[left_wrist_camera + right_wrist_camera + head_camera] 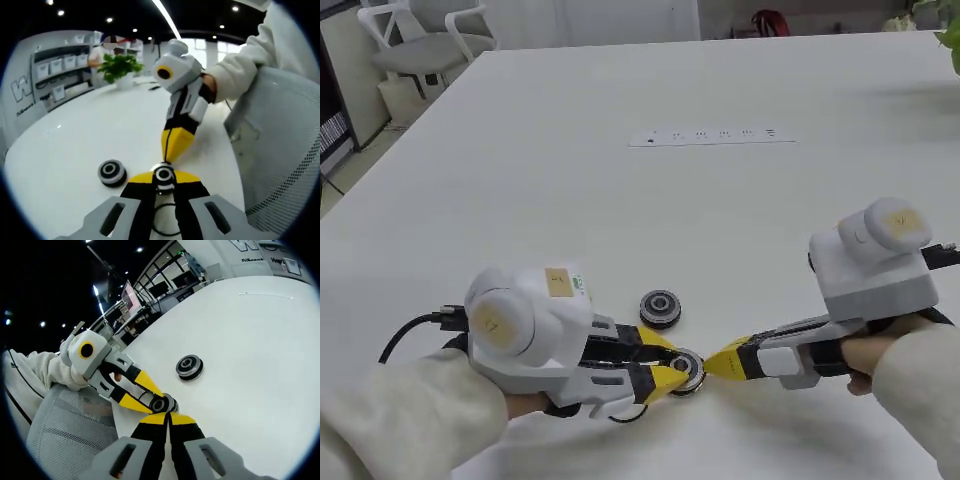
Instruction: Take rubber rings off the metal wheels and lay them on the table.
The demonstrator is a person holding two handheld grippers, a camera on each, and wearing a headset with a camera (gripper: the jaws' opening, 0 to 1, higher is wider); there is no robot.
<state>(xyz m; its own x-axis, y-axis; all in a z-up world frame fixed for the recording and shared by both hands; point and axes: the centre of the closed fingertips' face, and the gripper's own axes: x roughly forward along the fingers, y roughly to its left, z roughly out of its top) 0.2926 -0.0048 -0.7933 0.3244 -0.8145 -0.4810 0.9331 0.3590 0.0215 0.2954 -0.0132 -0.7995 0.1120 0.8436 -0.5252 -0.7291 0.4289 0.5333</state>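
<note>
My left gripper (678,370) is shut on a small metal wheel (686,367) held just above the white table (620,200). Its yellow jaws clamp the wheel (164,175) from both sides. My right gripper (712,363) comes in from the right with its jaws shut, their yellow tips touching that wheel's rim (161,403). I cannot tell whether they pinch its rubber ring. A second wheel (660,307) with a black ring around it lies flat on the table just behind. A loose black rubber ring (628,416) lies on the table under my left gripper.
A flat white strip (712,136) lies farther back at the table's middle. Office chairs (420,40) stand beyond the far left corner. A potted plant (120,65) stands on the table to the right. The table's near edge runs close to the person's sleeves.
</note>
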